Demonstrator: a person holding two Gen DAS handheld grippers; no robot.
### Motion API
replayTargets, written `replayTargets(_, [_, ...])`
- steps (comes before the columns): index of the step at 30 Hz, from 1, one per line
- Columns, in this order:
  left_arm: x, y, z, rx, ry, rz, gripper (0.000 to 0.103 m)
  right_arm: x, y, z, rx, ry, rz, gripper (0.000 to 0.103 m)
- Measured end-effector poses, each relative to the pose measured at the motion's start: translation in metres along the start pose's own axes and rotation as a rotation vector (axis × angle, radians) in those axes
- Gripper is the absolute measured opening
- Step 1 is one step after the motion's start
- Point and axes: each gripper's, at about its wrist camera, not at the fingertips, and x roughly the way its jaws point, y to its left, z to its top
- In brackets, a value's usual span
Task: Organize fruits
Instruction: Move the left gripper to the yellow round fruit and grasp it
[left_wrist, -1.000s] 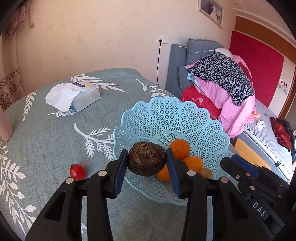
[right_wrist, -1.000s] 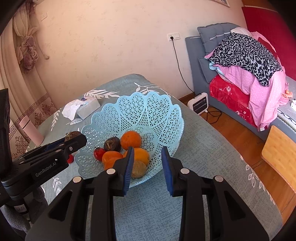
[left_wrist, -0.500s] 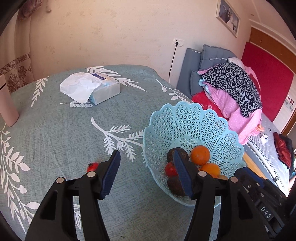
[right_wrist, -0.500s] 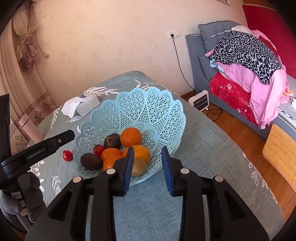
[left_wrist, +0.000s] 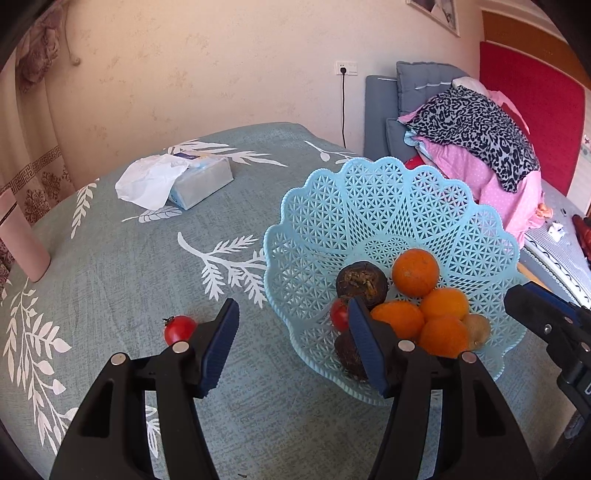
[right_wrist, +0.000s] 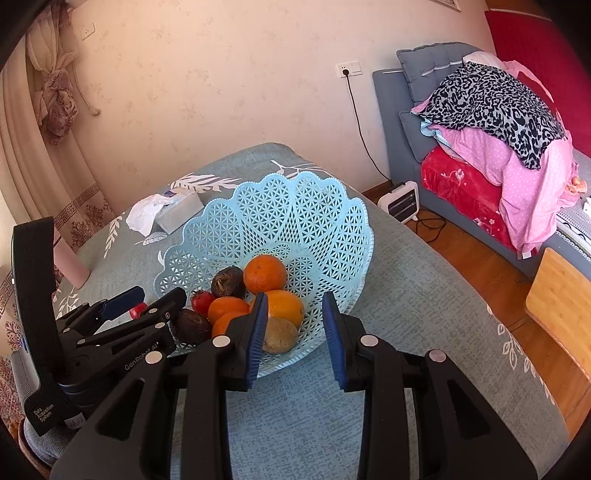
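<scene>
A light blue lattice basket (left_wrist: 369, 206) (right_wrist: 295, 218) stands on the table and holds several oranges (left_wrist: 415, 272), two dark brown fruits (left_wrist: 362, 282) (right_wrist: 190, 325), a small red tomato (right_wrist: 201, 300) and a tan fruit (right_wrist: 279, 335). One red tomato (left_wrist: 180, 329) lies on the cloth left of the basket. My left gripper (left_wrist: 293, 341) is open and empty, low over the cloth by the basket's left rim, with the tomato just left of its left finger. My right gripper (right_wrist: 293, 334) is open and empty in front of the basket.
A tissue box (left_wrist: 201, 179) with a white tissue lies at the far side of the grey-green leaf-print tablecloth (left_wrist: 110, 266). A pink cup (left_wrist: 24, 240) stands at the left edge. Beyond the table are a sofa piled with clothes (right_wrist: 491, 110) and a small heater (right_wrist: 400, 201).
My left gripper let the dark brown fruit go into the basket, opened, and drew back to the left toward the loose tomato. The right gripper has barely moved.
</scene>
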Motion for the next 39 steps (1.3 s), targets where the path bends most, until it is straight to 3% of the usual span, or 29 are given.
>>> replayTargets(10, [-0.026, 0.032, -0.005, -0.092, 0.001, -0.006, 0.062, -0.012, 0.006, 0.001, -0.008, -0.021, 0.023, 0.031])
replayTargets(11, [-0.029, 0.037, -0.006, -0.104, 0.003, -0.002, 0.063, -0.013, 0.007, 0.000, -0.010, -0.020, 0.027, 0.031])
replayTargets(12, [-0.031, 0.043, -0.009, -0.116, 0.003, 0.002, 0.073, -0.013, 0.009, 0.000, -0.013, -0.018, 0.031, 0.031])
replayTargets(14, [-0.039, 0.054, -0.014, -0.139, -0.004, 0.018, 0.080, -0.014, 0.012, -0.002, -0.019, -0.016, 0.039, 0.031])
replayTargets(15, [-0.043, 0.060, -0.016, -0.148, -0.006, 0.026, 0.080, -0.015, 0.014, -0.003, -0.024, -0.014, 0.044, 0.032])
replayTargets(17, [-0.050, 0.070, -0.023, -0.163, -0.004, 0.040, 0.080, -0.016, 0.019, -0.004, -0.029, -0.019, 0.051, 0.049])
replayTargets(22, [-0.065, 0.095, -0.043, -0.197, 0.003, 0.080, 0.082, -0.018, 0.031, -0.010, -0.045, -0.012, 0.072, 0.050])
replayTargets(24, [-0.070, 0.102, -0.051, -0.199, 0.005, 0.090, 0.091, -0.017, 0.037, -0.013, -0.051, -0.004, 0.080, 0.050])
replayTargets(28, [-0.079, 0.116, -0.066, -0.195, 0.011, 0.123, 0.091, -0.018, 0.048, -0.019, -0.061, 0.005, 0.092, 0.055])
replayTargets(39, [-0.113, 0.160, -0.106, -0.231, 0.010, 0.175, 0.091, -0.011, 0.086, -0.036, -0.118, 0.057, 0.118, 0.056])
